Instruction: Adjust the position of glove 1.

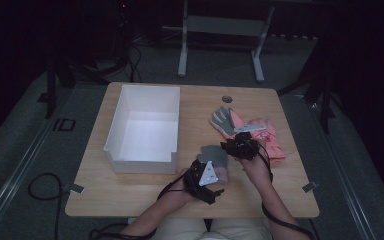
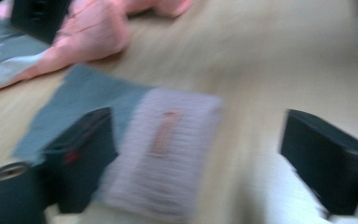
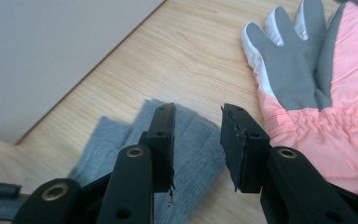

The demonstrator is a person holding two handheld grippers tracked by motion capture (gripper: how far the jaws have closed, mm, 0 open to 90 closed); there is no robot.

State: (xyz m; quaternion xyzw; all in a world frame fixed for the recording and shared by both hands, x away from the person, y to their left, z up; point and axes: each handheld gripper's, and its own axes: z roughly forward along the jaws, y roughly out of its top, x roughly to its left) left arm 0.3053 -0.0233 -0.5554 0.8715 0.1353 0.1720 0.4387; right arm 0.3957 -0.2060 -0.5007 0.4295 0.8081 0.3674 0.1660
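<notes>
1. The left gripper is black, with a grey three-cornered plate on top and a black cable trailing from it.
2. The right gripper has two flat black jaws on black arms fitted with brass-coloured rivets and small screws.
3. One left jaw bears a red mark.
4. Forearms are bare; the lap shows pale clothing.

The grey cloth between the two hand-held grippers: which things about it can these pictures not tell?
- Left gripper view: motion blur smears the grey cloth and its pale ribbed end; its small label is unreadable.
- High view: the left hand-held gripper and right hand-held gripper cover much of the cloth, so its outline is unclear.
- Right gripper view: the near part lies behind the jaws and the bottom edge.
</notes>
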